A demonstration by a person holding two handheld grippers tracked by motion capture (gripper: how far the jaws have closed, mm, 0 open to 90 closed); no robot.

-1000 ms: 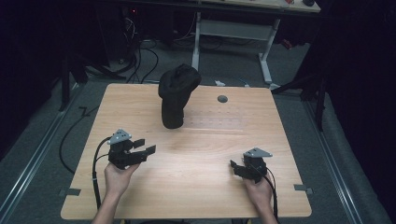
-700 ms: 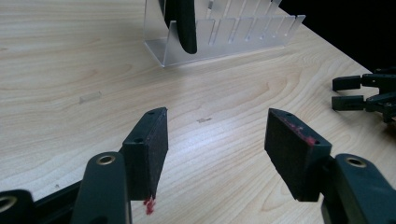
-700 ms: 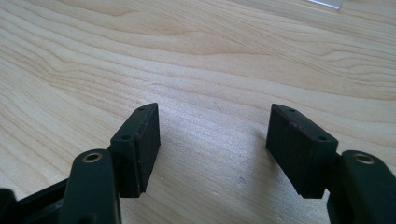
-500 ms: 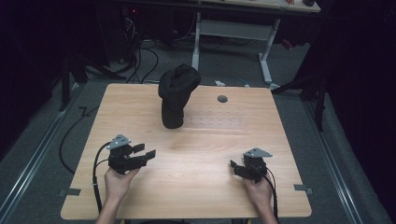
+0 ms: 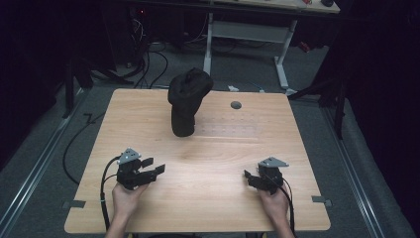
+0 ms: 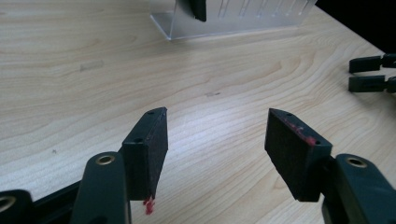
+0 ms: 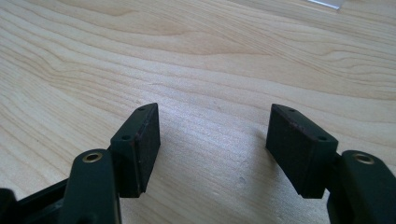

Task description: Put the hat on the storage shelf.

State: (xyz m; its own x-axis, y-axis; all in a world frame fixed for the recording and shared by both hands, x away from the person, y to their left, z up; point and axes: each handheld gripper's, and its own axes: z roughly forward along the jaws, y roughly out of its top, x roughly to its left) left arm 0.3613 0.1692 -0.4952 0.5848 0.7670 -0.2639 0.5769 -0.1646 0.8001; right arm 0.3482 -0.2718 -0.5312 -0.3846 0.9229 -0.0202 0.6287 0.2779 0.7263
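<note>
- While our hands rest at the table's [image 5: 208, 208] near edge, the left gripper [image 5: 152, 166] and right gripper [image 5: 249, 177] hold nothing; the dark glove [image 5: 187, 99] stands well beyond them on its stand.
- Left gripper view: our jaws gape over bare wood, the clear stand [image 6: 243, 21] far ahead.
- Right gripper view: jaws likewise spread wide.

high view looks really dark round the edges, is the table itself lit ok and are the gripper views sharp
High view: the table is evenly lit, the floor and room around it fall into near black, and the dark object shows little detail. Left gripper view: the left tool is sharp, the clear stand behind is softer. Right gripper view: the right tool is sharp, the wood grain crisp, no glare.
</note>
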